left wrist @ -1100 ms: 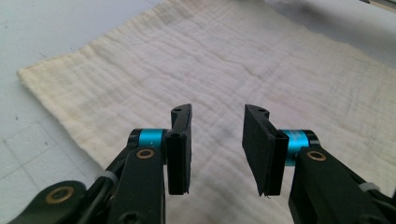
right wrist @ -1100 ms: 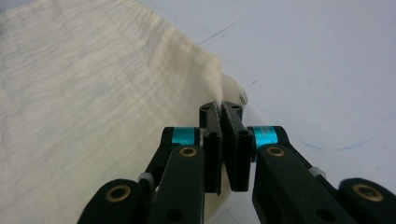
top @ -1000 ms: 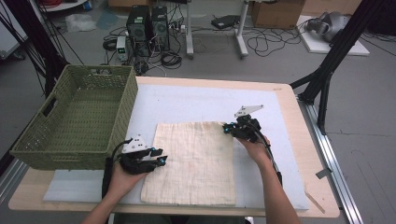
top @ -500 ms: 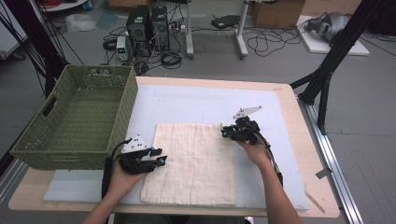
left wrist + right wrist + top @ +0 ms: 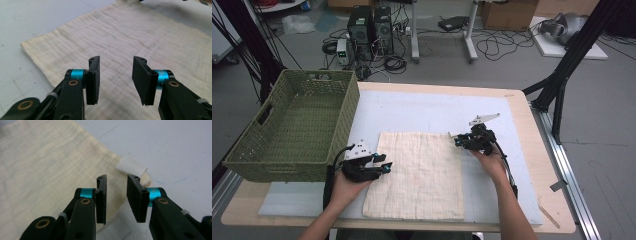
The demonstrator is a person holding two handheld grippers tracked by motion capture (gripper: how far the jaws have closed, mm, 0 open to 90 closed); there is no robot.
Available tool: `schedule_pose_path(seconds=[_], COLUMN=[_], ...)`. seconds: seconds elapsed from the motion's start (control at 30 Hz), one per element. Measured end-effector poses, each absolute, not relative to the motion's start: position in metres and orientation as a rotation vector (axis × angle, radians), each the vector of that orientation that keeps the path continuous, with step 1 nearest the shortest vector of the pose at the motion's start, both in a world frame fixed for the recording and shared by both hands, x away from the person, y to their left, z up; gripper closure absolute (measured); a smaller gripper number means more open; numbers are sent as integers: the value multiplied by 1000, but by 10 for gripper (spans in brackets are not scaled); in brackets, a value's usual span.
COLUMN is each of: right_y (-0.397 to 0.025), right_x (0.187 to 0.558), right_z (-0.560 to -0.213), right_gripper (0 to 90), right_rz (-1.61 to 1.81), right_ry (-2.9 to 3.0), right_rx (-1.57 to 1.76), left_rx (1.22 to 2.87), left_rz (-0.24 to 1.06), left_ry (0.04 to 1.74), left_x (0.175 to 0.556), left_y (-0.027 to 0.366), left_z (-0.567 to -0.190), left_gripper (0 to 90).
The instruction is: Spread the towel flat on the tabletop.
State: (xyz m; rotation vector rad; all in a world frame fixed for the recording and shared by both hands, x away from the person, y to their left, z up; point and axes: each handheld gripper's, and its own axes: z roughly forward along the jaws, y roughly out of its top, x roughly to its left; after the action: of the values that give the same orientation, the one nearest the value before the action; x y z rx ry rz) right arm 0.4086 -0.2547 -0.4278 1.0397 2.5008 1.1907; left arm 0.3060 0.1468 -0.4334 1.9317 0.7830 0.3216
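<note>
**Cloth flat, both grippers parted**

My left gripper [image 5: 384, 167] gapes over the cream cloth [image 5: 419, 172], spread on the pale mat [image 5: 412, 112]. My right gripper [image 5: 458, 141], jaws apart, straddles its far corner. Beyond: green basket [image 5: 292, 127], computer towers [image 5: 371, 25].

Left gripper [image 5: 384, 167]: your left hand [image 5: 346, 184] holds it low, jaws pointing right, its 2 black pads [image 5: 94, 80] standing wide apart with nothing between them.
Right gripper [image 5: 458, 141]: your right hand [image 5: 488, 161] holds it farther forward, jaws pointing left, its pads [image 5: 134, 197] parted by a narrower gap, gripping nothing.
Forearms: both enter from the bottom edge, angled slightly inward.
</note>
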Motion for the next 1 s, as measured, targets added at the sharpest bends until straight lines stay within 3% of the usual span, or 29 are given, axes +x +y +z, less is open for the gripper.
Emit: schedule_pose_path(seconds=[0.43,0.73,1.0], right_y=[-252,-259,-260], right_x=[388,376,374], right_z=[-422,-422,-417], right_gripper=[491,447,415], right_rz=[1275,1303,1357], right_ry=[2503,2475,2445], right_rx=[962,934,910], left_rx=[1890,1858,1853], left_rz=[408,421,443], left_ry=[857,864,882], left_x=[334,343,353], left_y=[140,135,132], left_z=[-425,-424,-416], left_gripper=[520,488,404])
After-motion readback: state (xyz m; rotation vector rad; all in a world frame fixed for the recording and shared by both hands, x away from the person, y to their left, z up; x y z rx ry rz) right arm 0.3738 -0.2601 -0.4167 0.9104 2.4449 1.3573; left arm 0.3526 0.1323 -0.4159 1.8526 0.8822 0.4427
